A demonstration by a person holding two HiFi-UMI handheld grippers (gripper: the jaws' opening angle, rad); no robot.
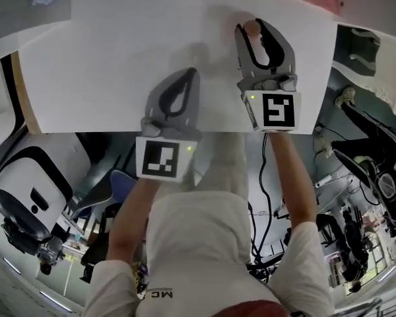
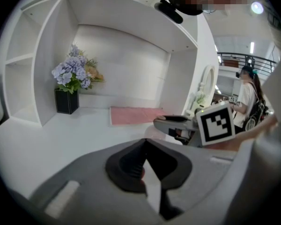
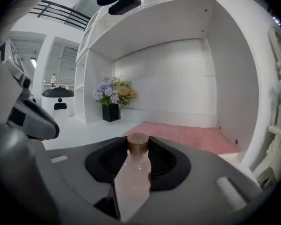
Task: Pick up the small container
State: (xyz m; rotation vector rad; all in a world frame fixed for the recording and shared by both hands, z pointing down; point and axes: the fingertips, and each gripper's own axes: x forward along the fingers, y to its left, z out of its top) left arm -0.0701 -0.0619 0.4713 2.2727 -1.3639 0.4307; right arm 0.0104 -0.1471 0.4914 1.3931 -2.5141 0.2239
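1. Small container [image 3: 137, 143] sits between the tips of the right tool [image 3: 137, 149], whose pads clamp its sides; only the right gripper view shows this grip closely.
2. The head view shows just its brown cap [image 1: 251, 26] as a dot against the white tabletop [image 1: 119, 58].
3. The left tool [image 2: 145, 143] is clenched and empty; its view catches the right tool's marker cube [image 2: 216, 122] side-on.
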